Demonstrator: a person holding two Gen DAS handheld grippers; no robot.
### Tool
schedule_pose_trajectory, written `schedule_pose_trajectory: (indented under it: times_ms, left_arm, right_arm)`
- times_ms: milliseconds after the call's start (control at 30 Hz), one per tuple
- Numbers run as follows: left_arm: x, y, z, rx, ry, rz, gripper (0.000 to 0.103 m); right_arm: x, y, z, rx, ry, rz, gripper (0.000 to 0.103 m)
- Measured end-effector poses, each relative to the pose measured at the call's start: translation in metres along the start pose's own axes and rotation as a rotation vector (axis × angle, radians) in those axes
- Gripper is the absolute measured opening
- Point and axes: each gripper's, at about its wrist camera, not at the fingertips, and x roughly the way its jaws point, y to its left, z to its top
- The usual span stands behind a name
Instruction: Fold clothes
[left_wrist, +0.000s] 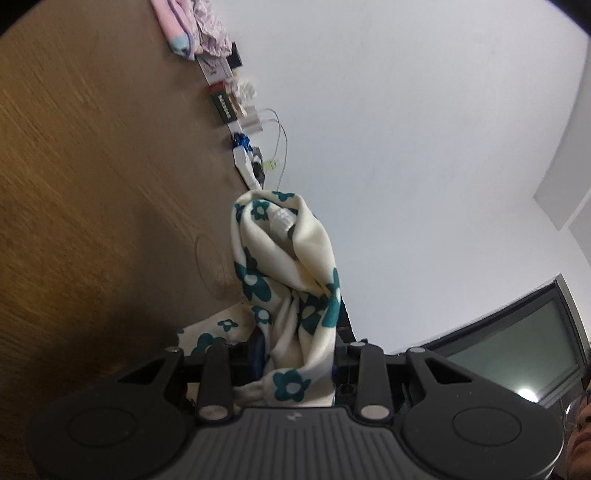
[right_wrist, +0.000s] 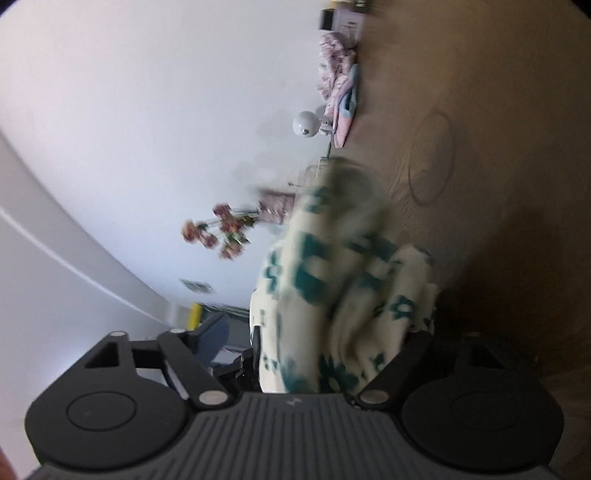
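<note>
With cream floral garment (left_wrist: 291, 280) bunched and lifted off the wooden table (left_wrist: 92, 184), near its far edge: left gripper (left_wrist: 284, 354) and right gripper (right_wrist: 332, 347) each closed on cloth. Advise drawing grips apart, pulling fabric taut, lowering flat before creasing.
</note>
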Motion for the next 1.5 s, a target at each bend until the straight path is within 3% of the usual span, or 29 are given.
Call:
schedule_pose_trajectory:
  times_ms: [33,67,100,167,333,500,800,1000,1167,1333,1500]
  left_arm:
    - [0.000,0.001,0.001,-0.001,-0.002,0.002,0.030]
    - [-0.001,0.002,0.003,-0.001,-0.002,0.000,0.030]
    - [-0.003,0.002,0.005,-0.001,-0.003,-0.002,0.030]
    - [-0.005,0.000,0.007,0.014,-0.002,0.000,0.030]
    - [-0.008,-0.019,0.022,0.090,-0.006,0.018,0.030]
    - [0.003,-0.059,0.062,0.258,-0.036,0.064,0.030]
    - [0.047,-0.055,0.141,0.303,-0.013,0.140,0.030]
    - [0.120,-0.062,0.231,0.341,0.003,0.171,0.030]
    - [0.199,-0.029,0.303,0.317,0.004,0.244,0.031]
    - [0.262,0.025,0.354,0.255,-0.013,0.305,0.031]
    - [0.304,0.070,0.379,0.191,0.023,0.435,0.032]
  right_arm:
    - [0.001,0.004,0.000,-0.031,-0.001,-0.025,0.068]
    - [0.001,0.008,-0.001,-0.062,-0.002,-0.050,0.048]
    - [0.002,0.012,-0.001,-0.093,-0.004,-0.075,0.036]
    - [0.003,0.013,0.000,-0.102,0.001,-0.059,0.029]
    - [0.004,0.038,0.004,-0.217,-0.006,-0.077,0.026]
    - [0.019,0.075,0.025,-0.326,-0.022,-0.095,0.025]
    - [0.053,0.092,0.085,-0.372,-0.044,-0.183,0.026]
    - [0.080,0.115,0.175,-0.447,-0.093,-0.300,0.025]
    - [0.116,0.121,0.277,-0.480,-0.099,-0.495,0.025]
    - [0.157,0.077,0.363,-0.475,-0.051,-0.640,0.025]
    - [0.177,0.013,0.412,-0.420,0.007,-0.681,0.027]
